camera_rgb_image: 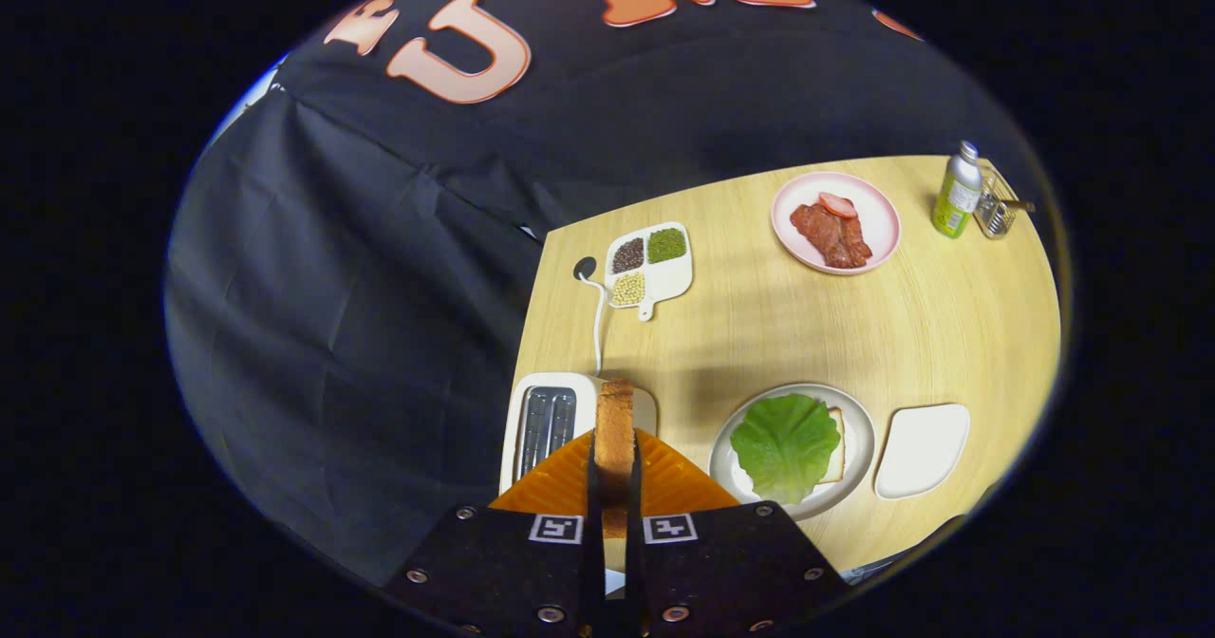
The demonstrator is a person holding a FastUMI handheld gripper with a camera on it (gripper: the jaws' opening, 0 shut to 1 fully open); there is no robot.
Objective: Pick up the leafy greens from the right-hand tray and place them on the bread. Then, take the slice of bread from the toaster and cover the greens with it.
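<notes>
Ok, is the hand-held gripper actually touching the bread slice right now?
Touching. In the gripper view the hand-held gripper has the bread slice standing upright on edge between its two fingers, both pressed against its flat sides, held above the toaster.

Pale wood-grain tabletop (759, 334) with a rounded edge, creased black cloth booth wall (361, 315) draped behind and beside it, soft shadows across the wood

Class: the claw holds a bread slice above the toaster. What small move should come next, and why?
Probably carry the slice sideways toward the plate. The claw is shut on it edge-up, lifted above the toaster, and the lettuce already lies on the lower bread, uncovered.
</notes>
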